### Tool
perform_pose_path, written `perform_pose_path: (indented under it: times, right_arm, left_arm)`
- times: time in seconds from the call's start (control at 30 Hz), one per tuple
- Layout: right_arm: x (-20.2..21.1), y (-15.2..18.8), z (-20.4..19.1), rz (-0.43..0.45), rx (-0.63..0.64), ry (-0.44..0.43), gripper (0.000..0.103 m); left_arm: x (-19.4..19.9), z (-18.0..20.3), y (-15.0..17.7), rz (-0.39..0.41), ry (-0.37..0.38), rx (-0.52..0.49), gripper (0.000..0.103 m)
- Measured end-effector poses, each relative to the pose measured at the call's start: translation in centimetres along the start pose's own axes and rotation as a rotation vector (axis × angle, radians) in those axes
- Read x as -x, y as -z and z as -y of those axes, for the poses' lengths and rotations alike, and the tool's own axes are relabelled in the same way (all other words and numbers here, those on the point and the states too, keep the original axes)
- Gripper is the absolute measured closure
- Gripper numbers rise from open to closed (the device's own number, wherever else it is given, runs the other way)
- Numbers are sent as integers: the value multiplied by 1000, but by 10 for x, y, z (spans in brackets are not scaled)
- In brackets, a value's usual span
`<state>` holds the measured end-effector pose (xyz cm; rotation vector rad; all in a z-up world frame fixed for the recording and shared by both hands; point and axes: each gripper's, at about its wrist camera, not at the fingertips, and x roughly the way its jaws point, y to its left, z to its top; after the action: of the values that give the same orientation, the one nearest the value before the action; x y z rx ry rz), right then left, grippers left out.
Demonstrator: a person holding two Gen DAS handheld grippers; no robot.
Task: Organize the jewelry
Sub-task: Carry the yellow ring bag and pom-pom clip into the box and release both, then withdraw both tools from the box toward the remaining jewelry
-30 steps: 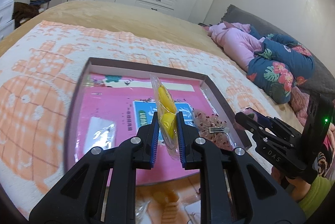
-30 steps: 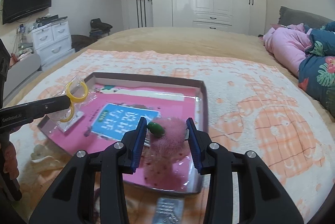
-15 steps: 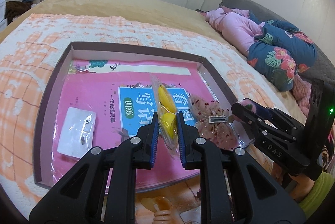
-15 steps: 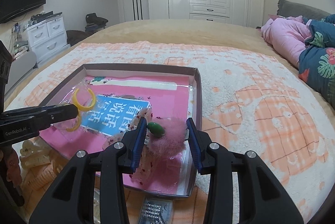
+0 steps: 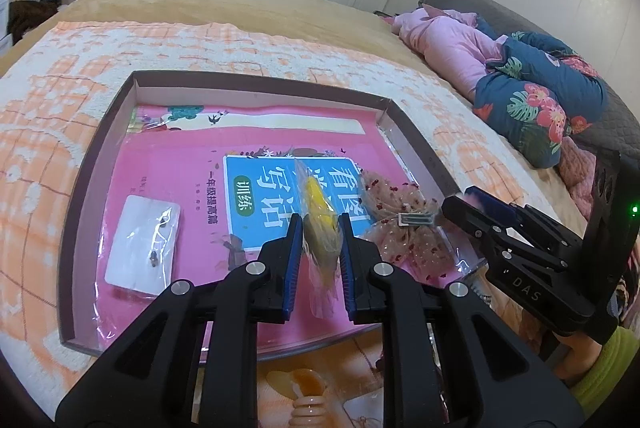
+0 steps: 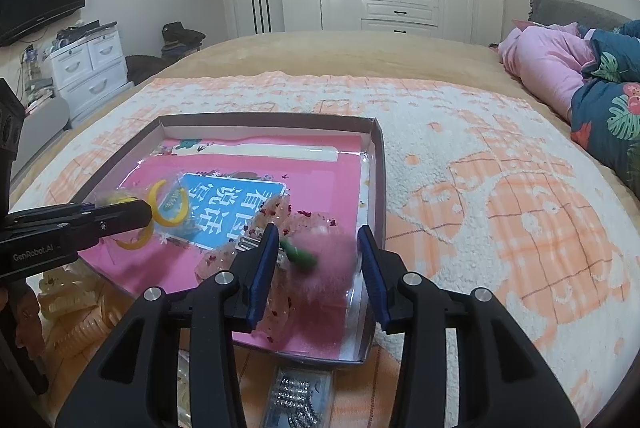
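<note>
Blur hides pink fluffy clip [image 6: 326, 260] between right gripper [image 6: 318, 256] fingers.

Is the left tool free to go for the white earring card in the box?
Probably not yet: the left tool is shut on the yellow hoop bag. The white earring card lies uncovered in the box.

Bagged yellow hoops [image 5: 320, 224] — upright above tray [image 5: 256, 84].

One tray [image 5: 100, 156], one book [image 5: 192, 180], two yellow hoops [image 6: 170, 204], two tools [image 5: 318, 234].
</note>
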<state>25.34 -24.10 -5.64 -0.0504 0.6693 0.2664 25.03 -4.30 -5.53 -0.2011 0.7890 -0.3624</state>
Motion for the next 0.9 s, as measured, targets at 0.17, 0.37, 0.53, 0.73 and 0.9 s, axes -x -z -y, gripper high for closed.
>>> perform_pose_path:
  times: [0.17,0.37,0.53,0.73,0.9]
  right_arm:
    - [8,1,-1,23,4,-3,48]
    - [32,4,-3,79,4,-6,33]
    - [56,7,-7,135,16,-6,22]
    - [80,9,-13,189,37,7,16]
    - [97,9,-13,221,37,4,14]
  left_arm:
    - [6,-1,3,9,-7,4,82]
    - [17,0,4,30,-18,-2,75]
    - [30,2,3,62,-44,-5,61]
    - [54,8,3,130,-79,-19,37]
    - [77,13,5,186,-86,-3,16]
